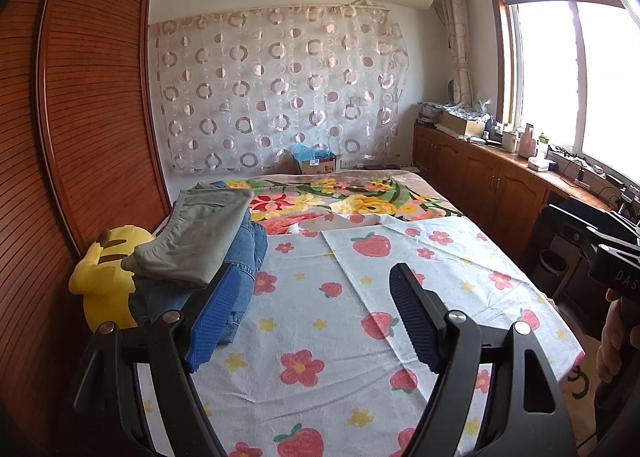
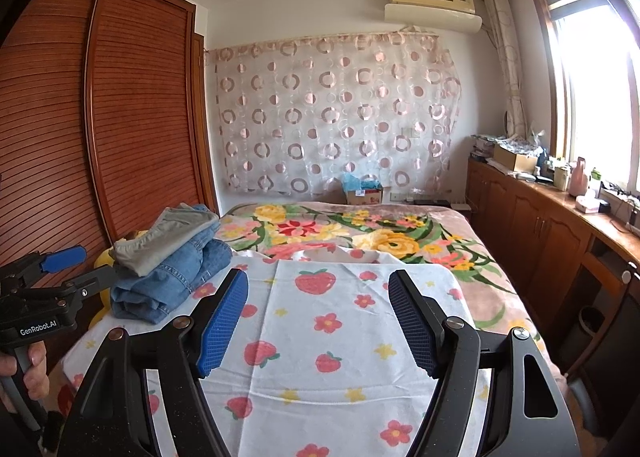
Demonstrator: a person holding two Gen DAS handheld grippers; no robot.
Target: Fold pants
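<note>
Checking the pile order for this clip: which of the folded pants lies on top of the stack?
The grey-green pants lie on top; the blue jeans sit folded beneath them, at the bed's left edge. Both grippers are open and empty.

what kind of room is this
Most likely a home bedroom: a bed with a floral blanket, a tall louvred wooden wardrobe beside it, and folded pants stacked on the bed.

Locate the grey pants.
Both views: grey pants lie folded atop the jeans, left side of the bed, beside the yellow plush.
</note>
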